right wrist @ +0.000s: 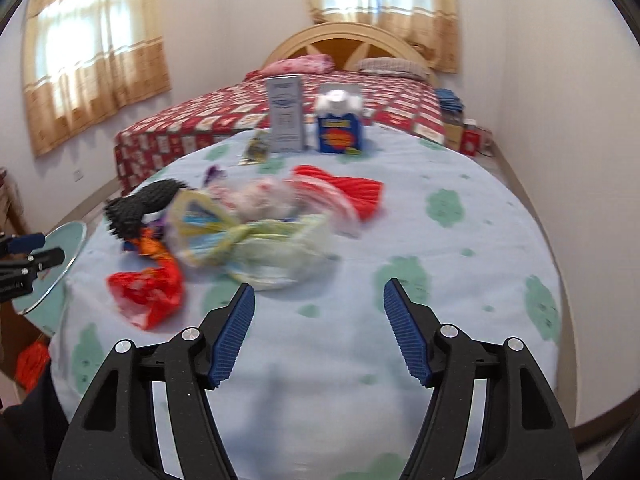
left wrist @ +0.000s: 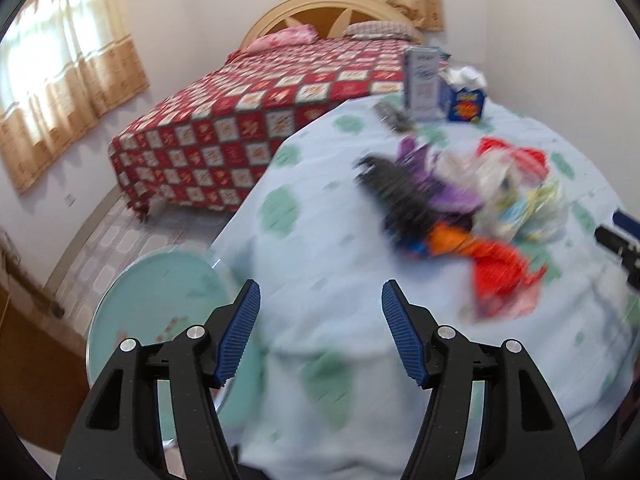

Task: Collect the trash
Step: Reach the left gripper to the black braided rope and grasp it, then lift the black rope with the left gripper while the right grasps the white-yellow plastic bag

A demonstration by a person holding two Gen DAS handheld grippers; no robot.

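Crumpled plastic wrappers (right wrist: 256, 236), piled on my table (right wrist: 440, 280) | left gripper (left wrist: 318, 332): jaws released, empty | right gripper (right wrist: 318, 332): jaws released, empty

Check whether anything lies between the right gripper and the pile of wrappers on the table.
Nothing visible does. The right gripper is open and empty, with only bare tablecloth between it and the wrapper pile ahead to its left.

Wrappers (right wrist: 224, 232) heaped on table (right wrist: 460, 280), 2 boxes (right wrist: 312, 124) behind, bed (right wrist: 224, 120) beyond
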